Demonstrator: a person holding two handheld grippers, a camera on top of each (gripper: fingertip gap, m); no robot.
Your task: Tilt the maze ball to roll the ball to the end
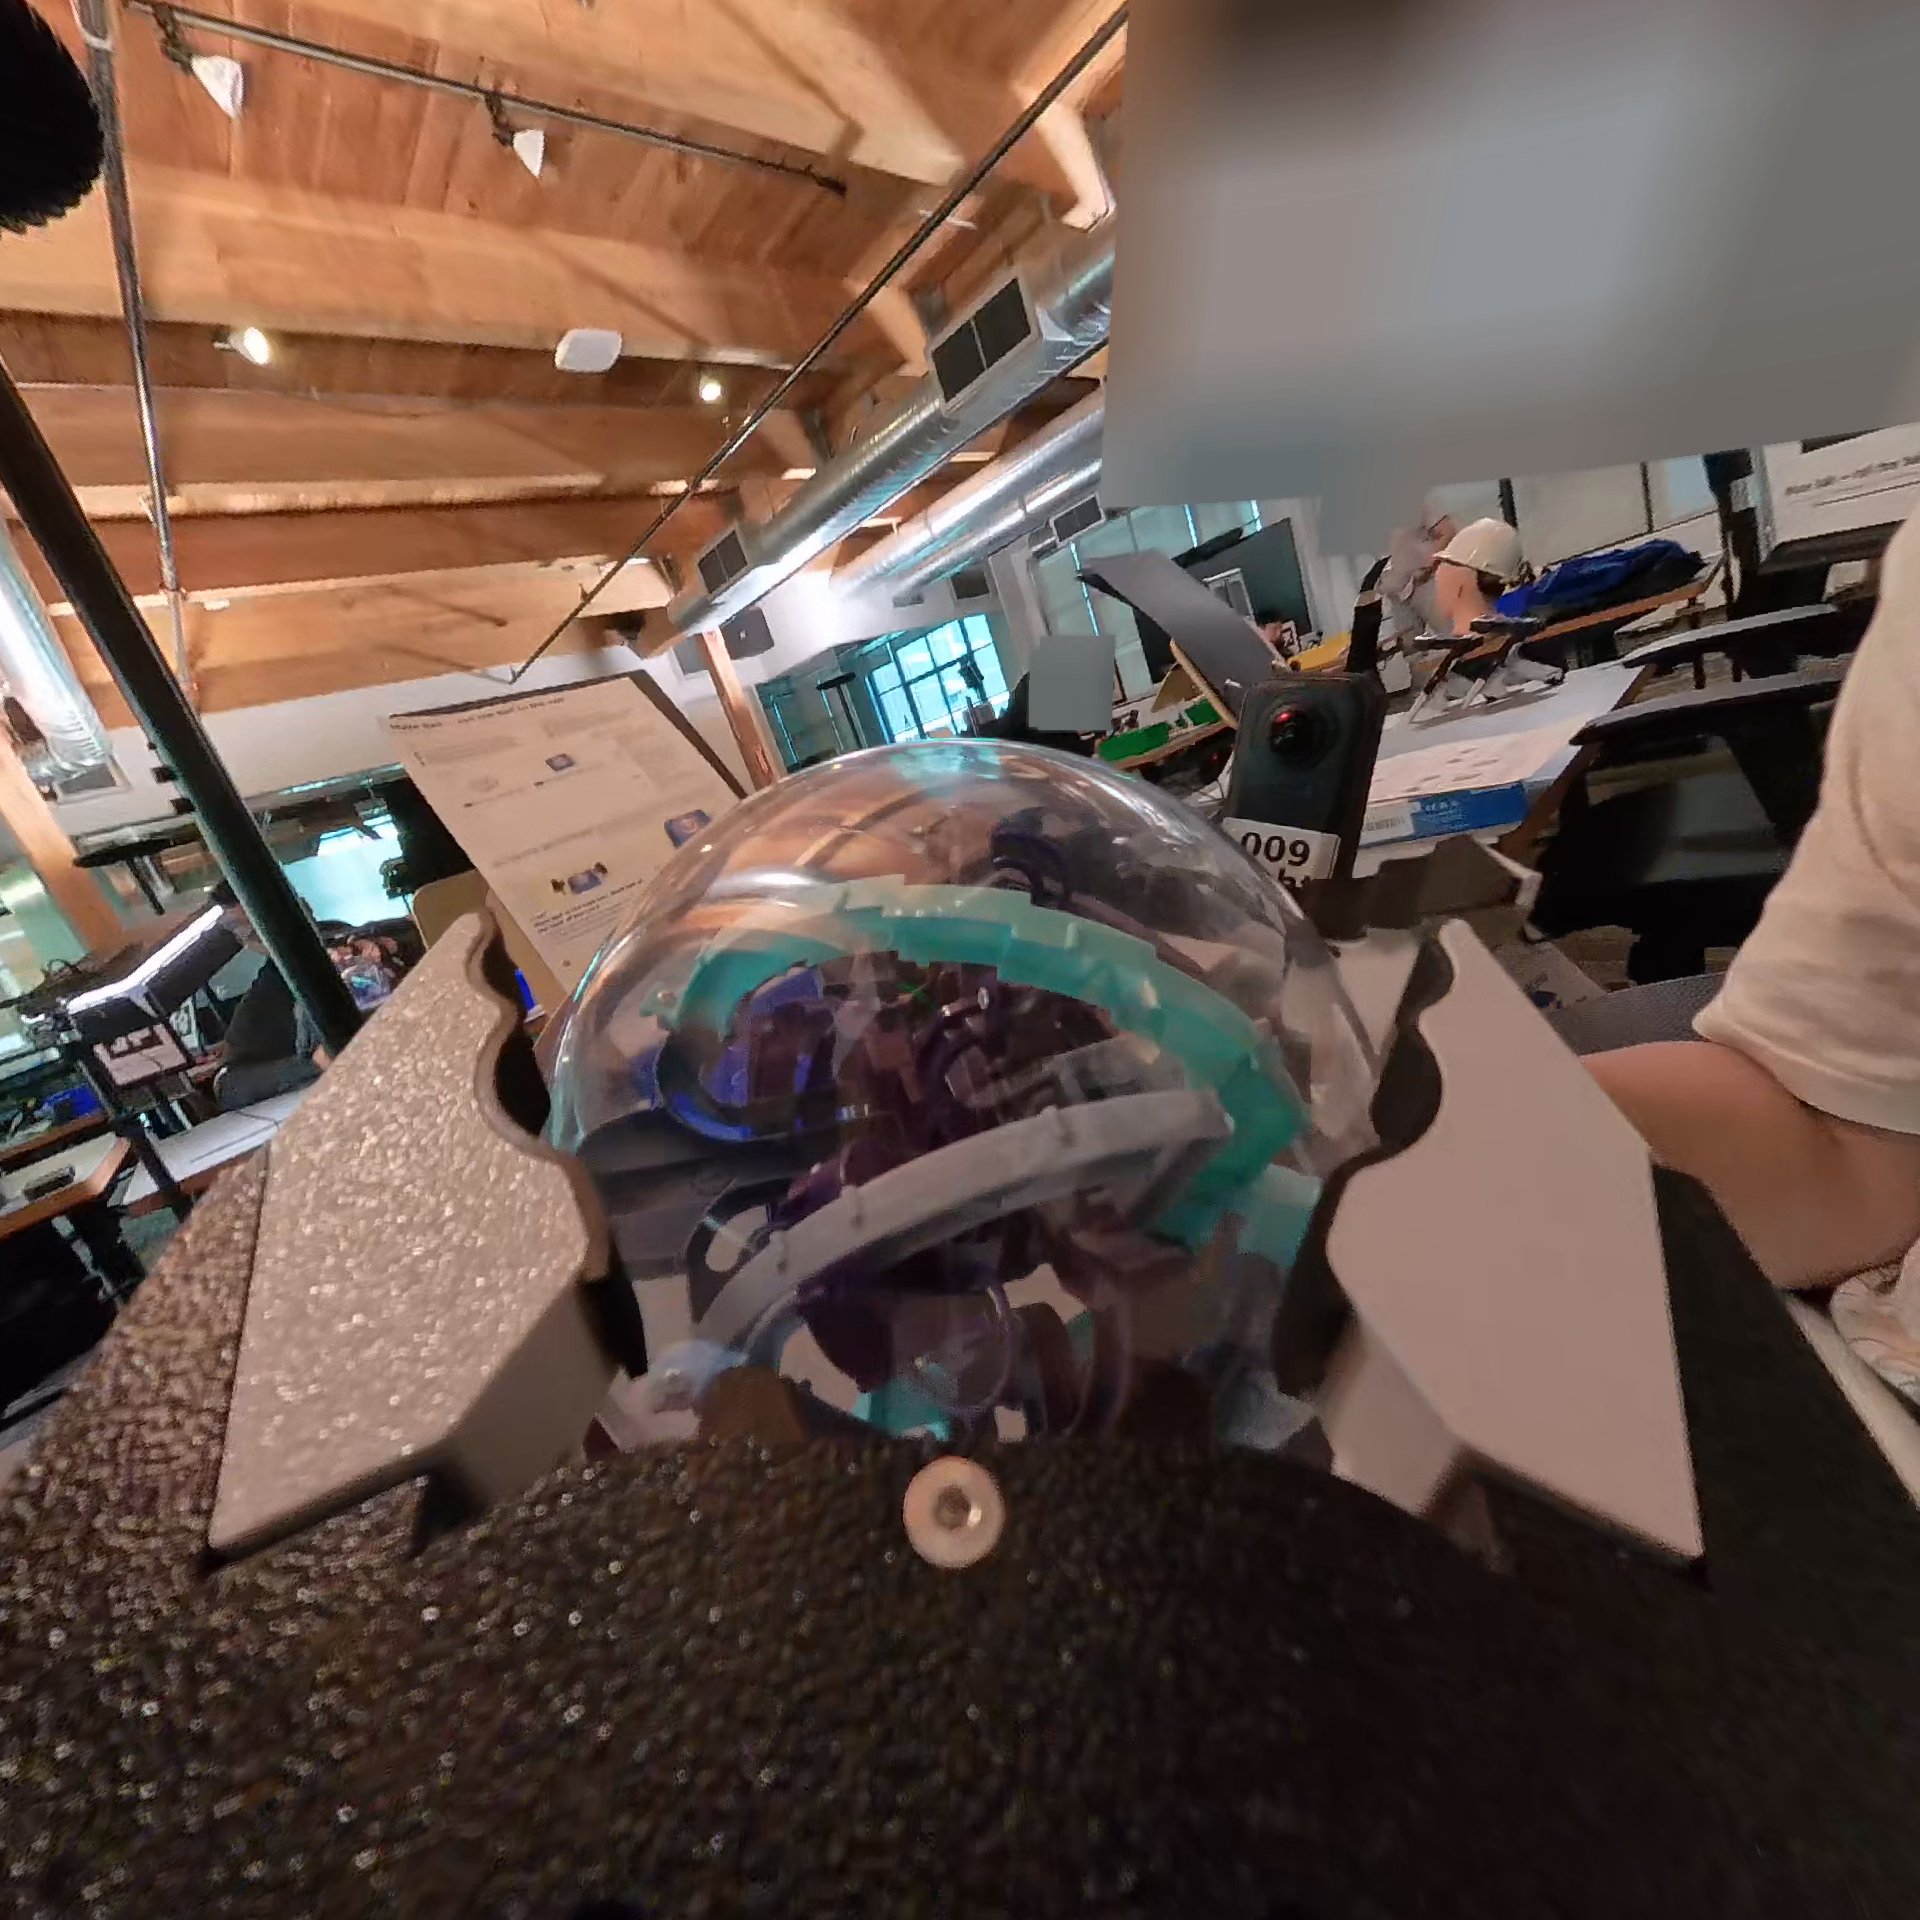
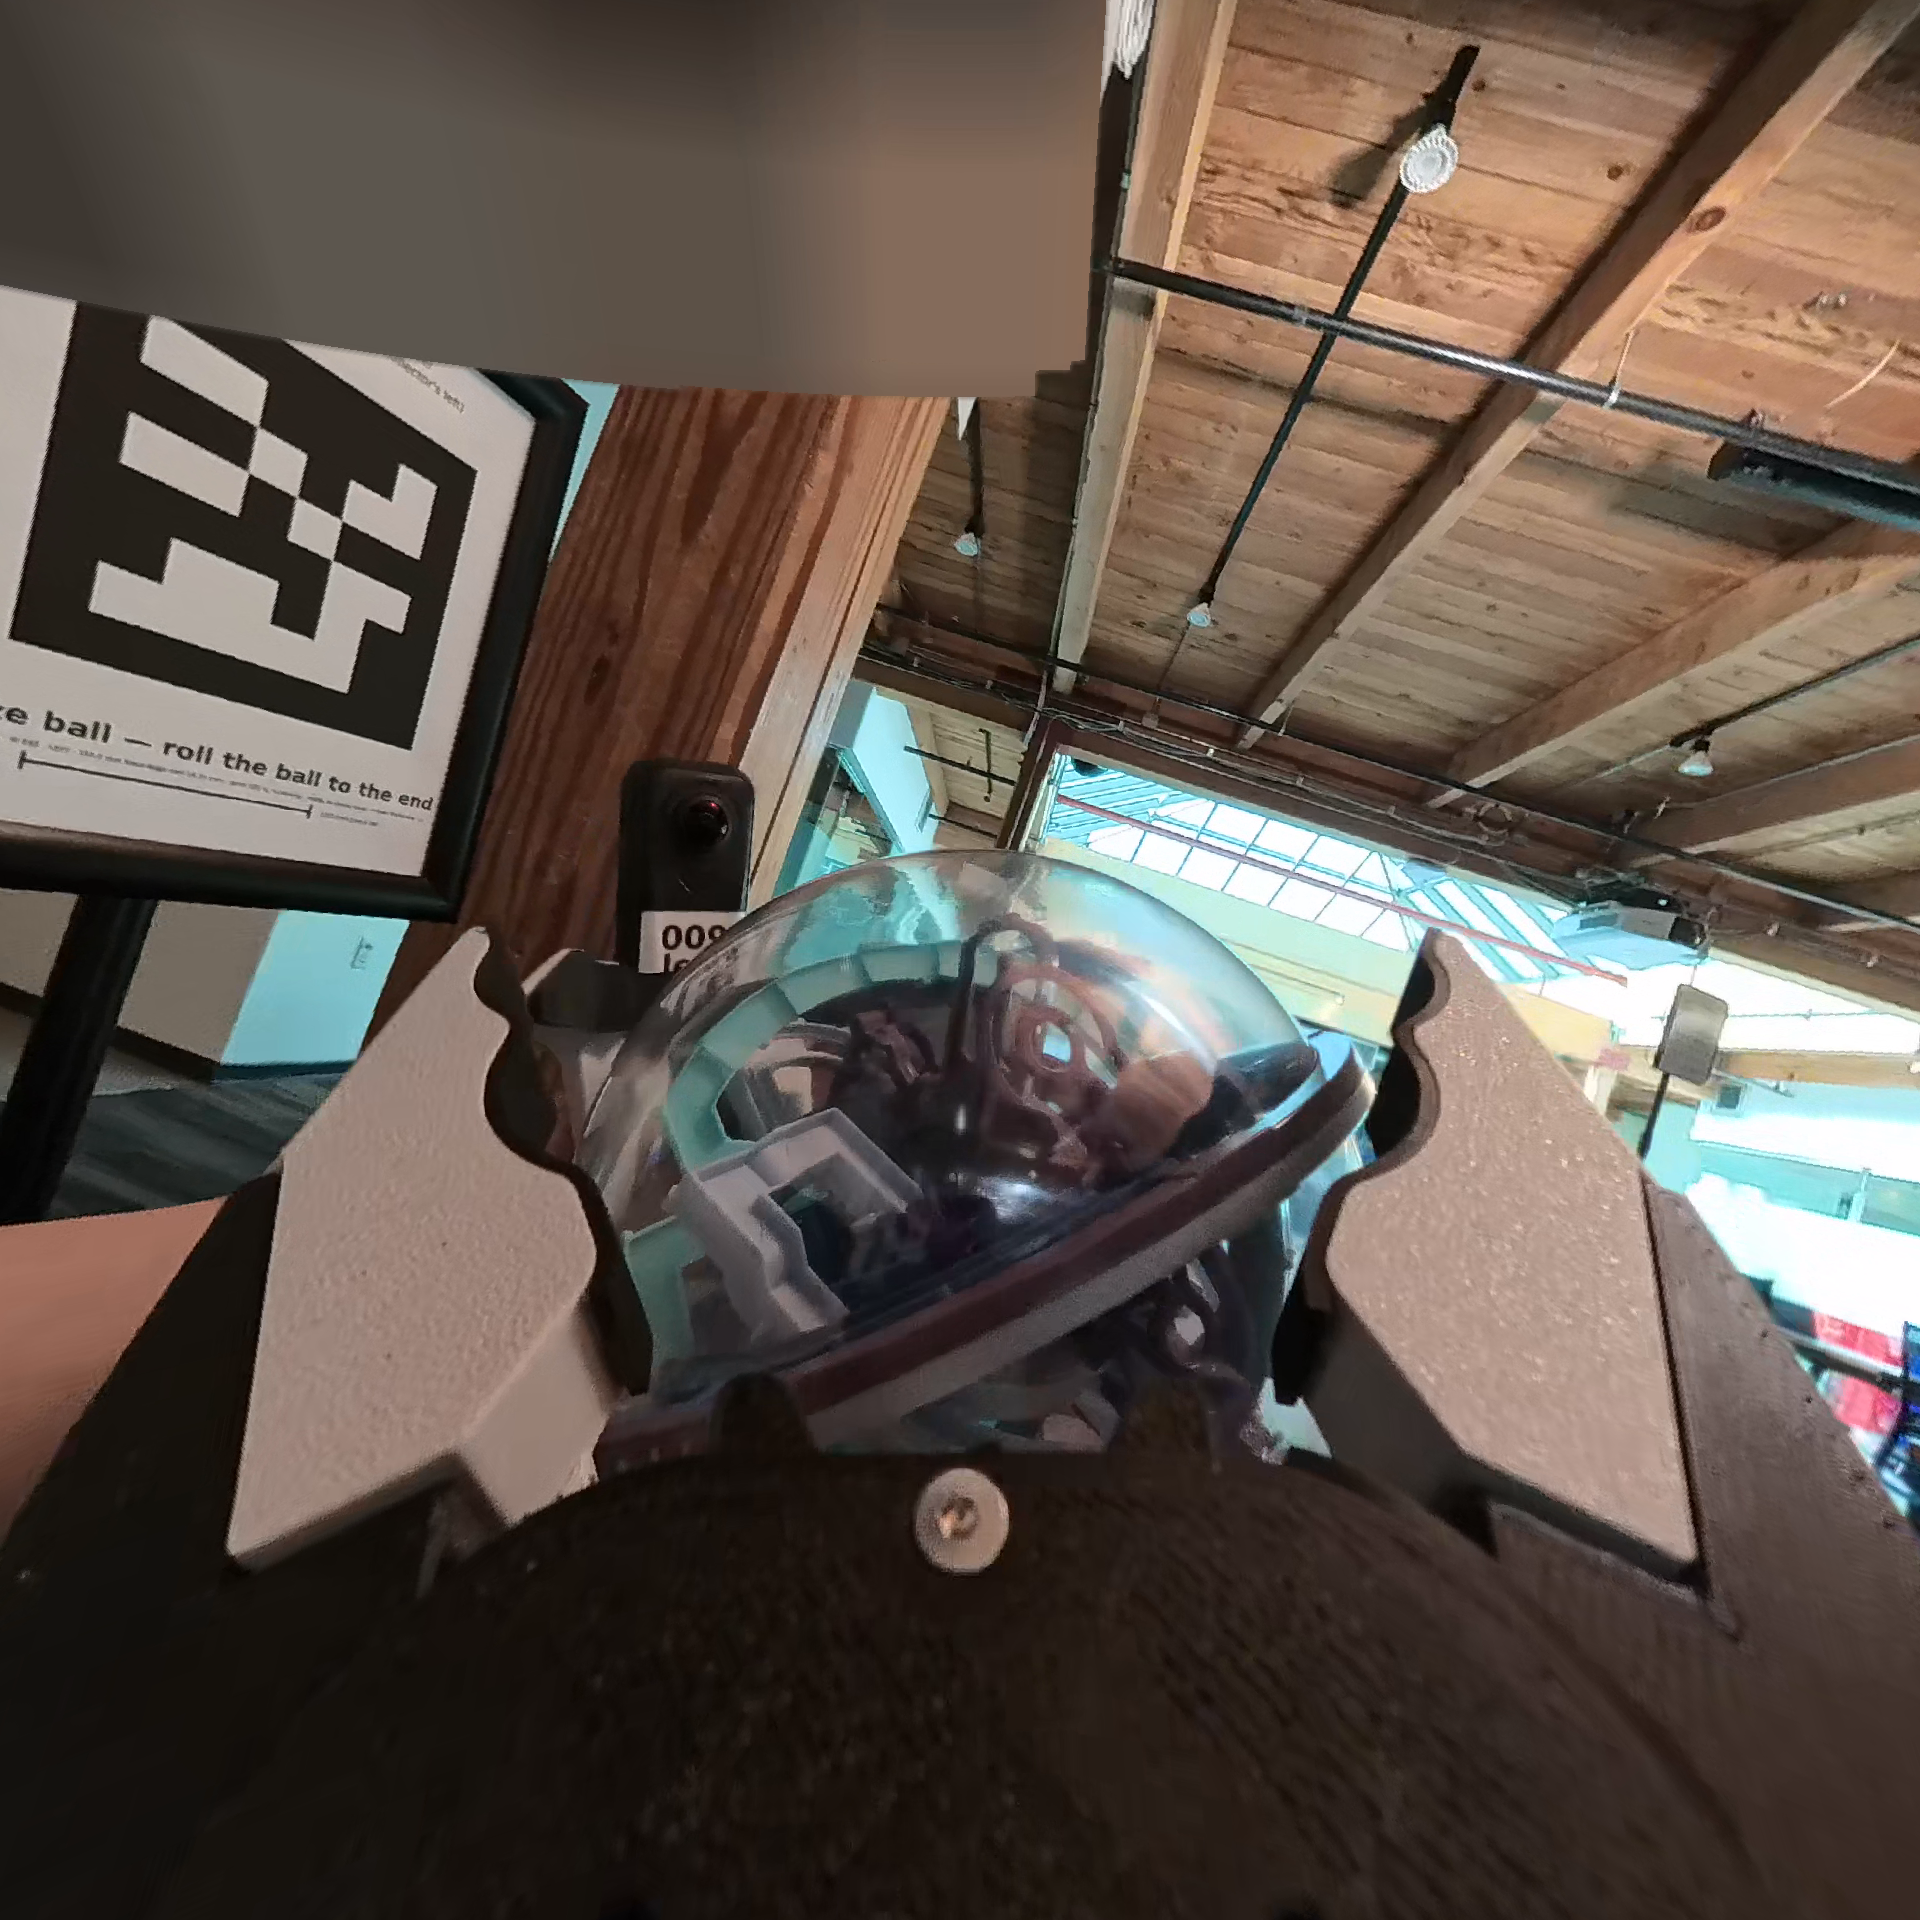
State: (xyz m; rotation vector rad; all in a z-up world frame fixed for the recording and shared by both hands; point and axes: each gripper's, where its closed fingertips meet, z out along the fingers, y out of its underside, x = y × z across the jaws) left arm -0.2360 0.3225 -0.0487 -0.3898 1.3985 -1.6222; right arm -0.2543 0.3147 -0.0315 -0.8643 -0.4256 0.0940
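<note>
The maze ball [image 1: 935, 1091] is a clear plastic sphere with teal, grey and purple tracks inside. It is held up in the air between both grippers, from opposite sides. My left gripper [image 1: 956, 1122] is shut on it, its grey fingers [image 1: 416, 1195] pressed against the sphere's sides. My right gripper [image 2: 956, 1143] is shut on it too, in the right wrist view the maze ball [image 2: 966, 1122] shows a dark equator rim running tilted. Each gripper's camera shows beyond the sphere from the other side. The small rolling ball inside is not visible.
A person's arm and pale sleeve [image 1: 1787, 1039] are at the right. A framed sign with a black-and-white marker [image 2: 239, 582] stands on a black post at the left, by a wooden pillar [image 2: 665, 644]. Desks and an instruction board [image 1: 561, 810] lie behind. Wooden ceiling above.
</note>
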